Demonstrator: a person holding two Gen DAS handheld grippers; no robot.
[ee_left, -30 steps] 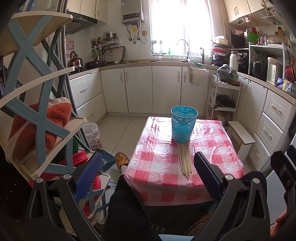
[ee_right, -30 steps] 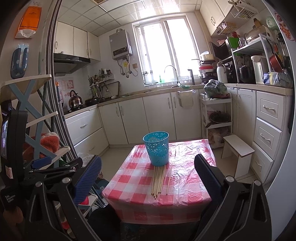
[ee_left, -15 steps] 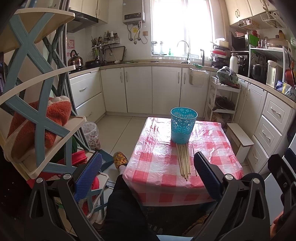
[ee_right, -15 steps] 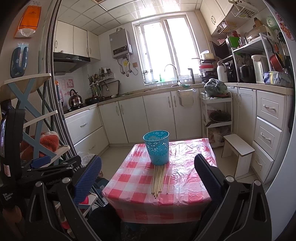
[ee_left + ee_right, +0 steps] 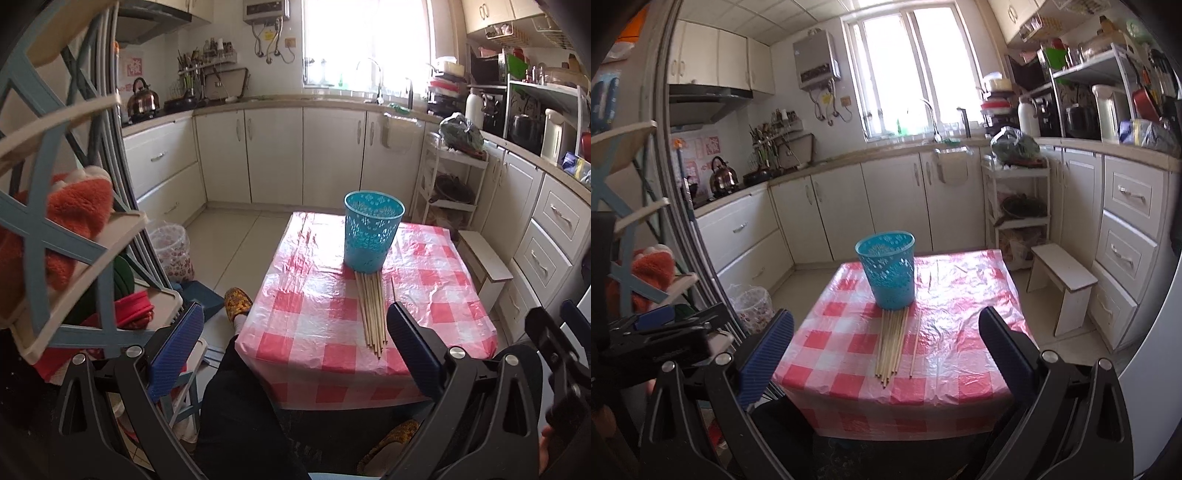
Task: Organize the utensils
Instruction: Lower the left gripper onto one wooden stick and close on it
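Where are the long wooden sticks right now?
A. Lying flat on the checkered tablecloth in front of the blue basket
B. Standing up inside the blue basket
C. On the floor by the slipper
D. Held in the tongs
A: the wooden sticks lie flat on the red checkered tablecloth, their far ends at the foot of the blue basket, and both tongs are open and hold nothing.

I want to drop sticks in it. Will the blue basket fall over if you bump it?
Probably, yes. The blue basket looks like thin perforated plastic, so likely light, and it stands tall on a narrower base. The glossy checked tablecloth may also let it slide.
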